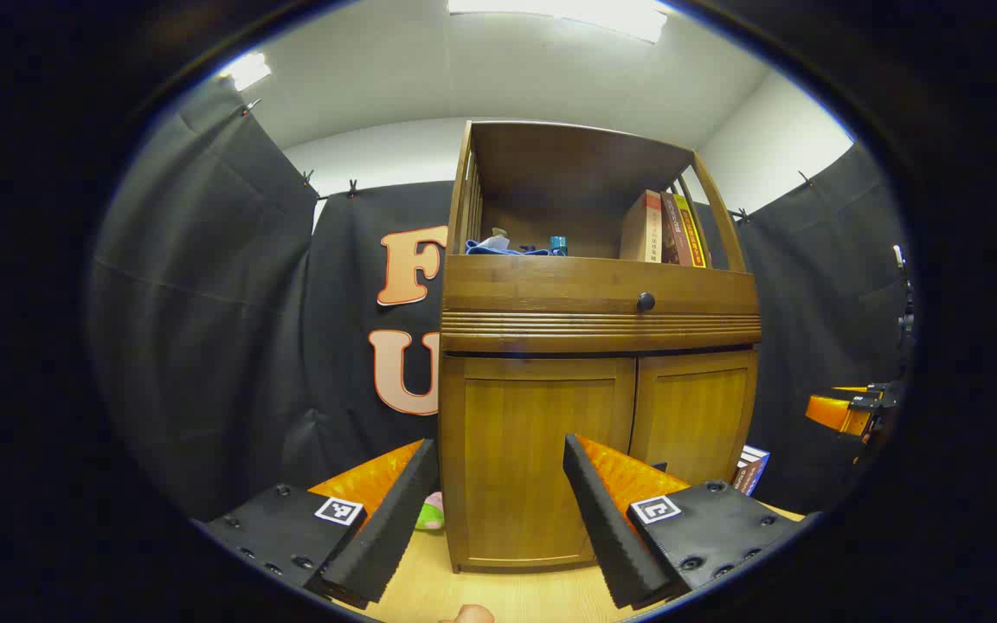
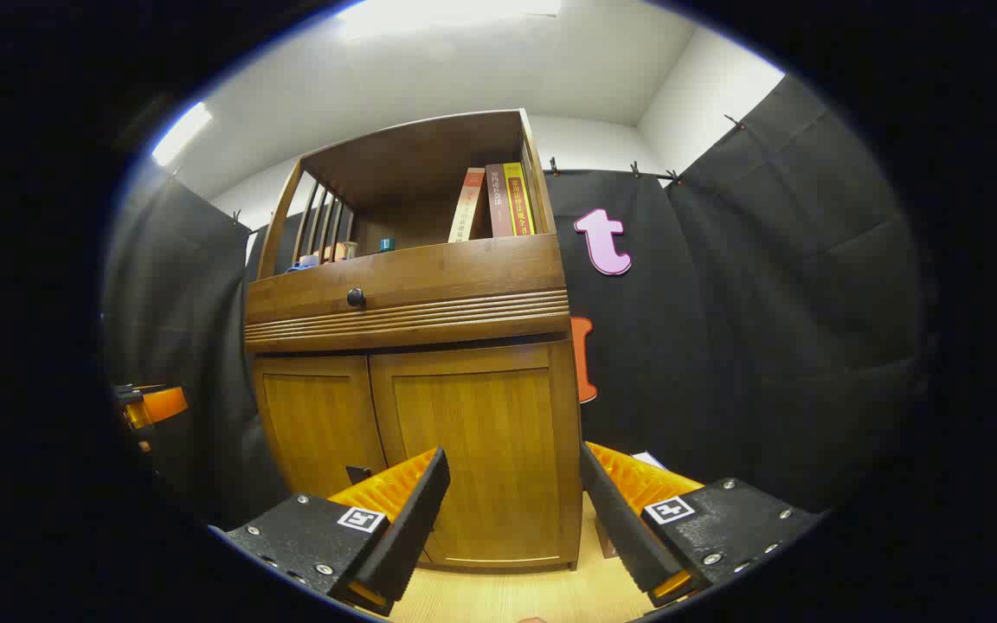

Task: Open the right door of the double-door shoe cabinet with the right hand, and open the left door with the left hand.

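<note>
The cabinet point(image 1: 598, 346) stands on a pale wooden desk point(image 1: 498, 597) against the black cloth wall. Both lower doors are closed, flush with the cabinet front.

In the left gripper view, the left hand-held gripper point(image 1: 498, 510) is released, its two fingers spread wide and touching nothing. It sits low, in front of the cabinet's left door point(image 1: 542, 467), which fills the gap between the fingers. The right door point(image 1: 697, 424) is just beside the left door, toward the cabinet's far side in this view. Above the doors runs a drawer front with a small dark knob point(image 1: 646, 302), and over that an open shelf holds books point(image 1: 672, 229) at the cabinet's right end and a blue cloth point(image 1: 498, 248) with a small teal item point(image 1: 558, 244) at its left end. A green and pink thing point(image 1: 431, 512) lies on the desk by the cabinet's lower left corner, partly hidden by a finger. A box point(image 1: 749, 470) stands by the cabinet's lower right corner. The other gripper point(image 1: 849, 411) shows at the far right of this view, well apart from the cabinet; whether it is spread cannot be told from here.

In the right gripper view, the right hand-held gripper point(image 2: 511, 510) is also released, fingers wide apart and free of contact, low in front of the cabinet's right door point(image 2: 481, 450). The left door point(image 2: 321, 428) lies beside it. The other gripper point(image 2: 152, 407) shows left of the cabinet.
</note>
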